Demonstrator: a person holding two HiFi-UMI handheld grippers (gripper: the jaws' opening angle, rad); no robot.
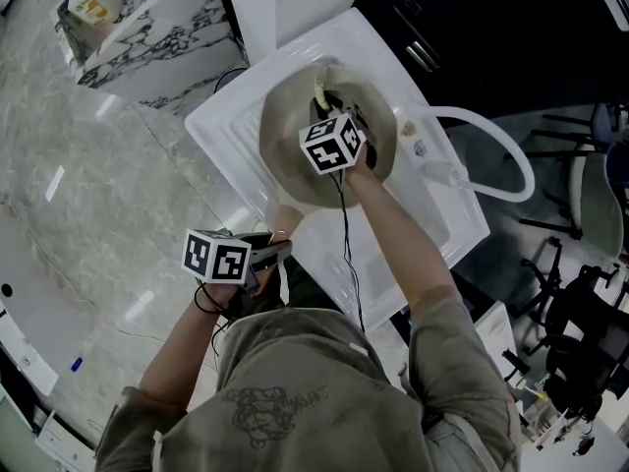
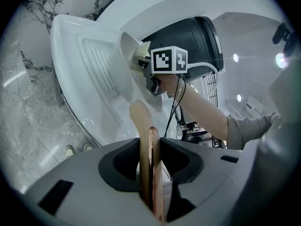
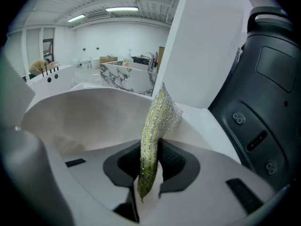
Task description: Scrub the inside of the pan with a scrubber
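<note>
Beneath the person, to the left and lower left, a broad stretch of grey marbled floor (image 1: 98, 214), open and uncluttered. At its right edge, a white sink (image 1: 231, 121) with a ribbed draining board, set cornerwise. Hemmed in on its far right side by a curved white hose (image 1: 470, 114) and dark frames.

Within the basin, tilted, a beige pan (image 1: 285, 155), filling most of the width between the sink's raised edges, with little slack either side. Held by its thin copper-coloured handle (image 2: 140, 126) in the left hand-held gripper (image 2: 151, 168), jaws closed edge-on against the metal.

Inside the pan, near its far wall, the right hand-held gripper (image 3: 149, 166), jaws pinched on a green, silver-flecked scrubber (image 3: 157, 117) standing on edge and reaching forward past the pads. No telling whether scrubber meets pan wall.

Black-and-white square markers on the right cube (image 1: 332, 144) and the left (image 1: 216, 258).
</note>
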